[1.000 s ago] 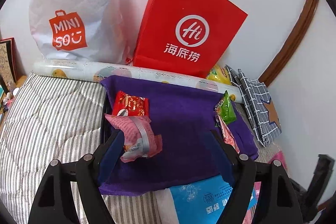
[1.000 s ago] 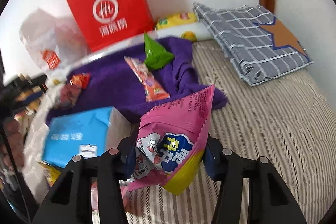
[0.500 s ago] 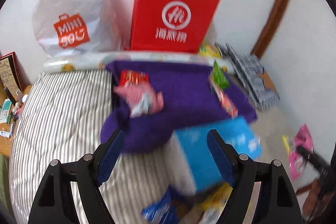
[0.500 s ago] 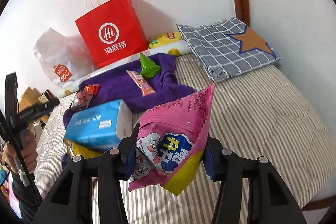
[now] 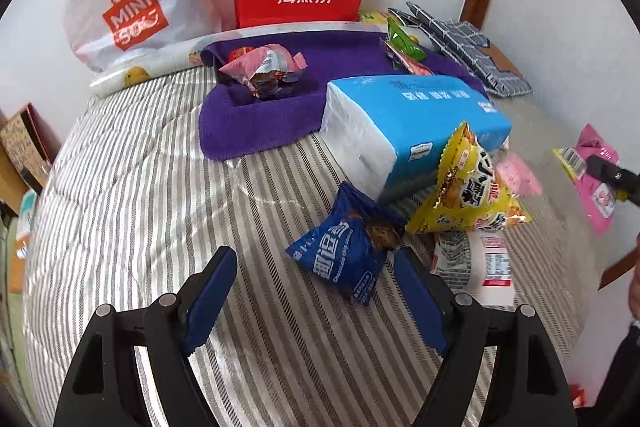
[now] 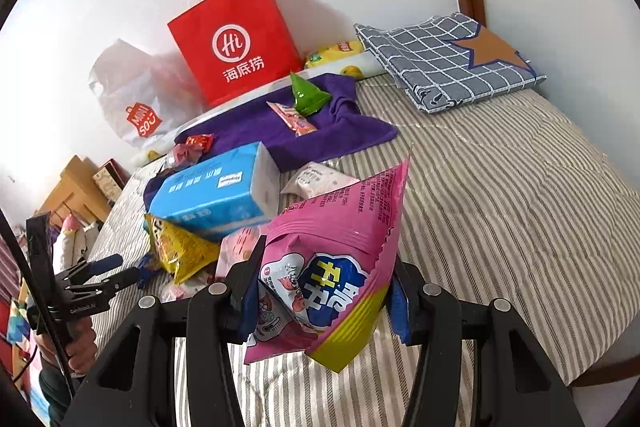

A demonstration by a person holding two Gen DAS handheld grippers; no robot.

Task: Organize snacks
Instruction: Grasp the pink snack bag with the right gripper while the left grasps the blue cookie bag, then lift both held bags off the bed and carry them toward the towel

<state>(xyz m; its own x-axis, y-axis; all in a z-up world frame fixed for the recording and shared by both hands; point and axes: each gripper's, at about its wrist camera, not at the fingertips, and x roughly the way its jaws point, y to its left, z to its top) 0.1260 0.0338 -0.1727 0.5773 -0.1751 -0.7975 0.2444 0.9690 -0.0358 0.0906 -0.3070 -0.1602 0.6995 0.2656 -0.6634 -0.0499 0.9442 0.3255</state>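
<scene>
left tool (image 5: 314,289) gaping over a blue cookie packet (image 5: 347,251); right tool (image 6: 323,301) clenched on a pink snack bag (image 6: 334,267).

sorting seems midway: snacks already lie on the purple towel (image 5: 260,123) at 12 o'clock, more crowd the blue tissue pack (image 5: 404,115) on the striped bed (image 5: 132,211). next the left jaws likely must drop around the cookie packet, which sits toward their 1 o'clock side, untouched. left view alone shows that packet's face and the yellow chip bag (image 5: 466,191) at 2 o'clock; right view alone shows the grip on the pink bag and the open bedspread beyond it.
</scene>
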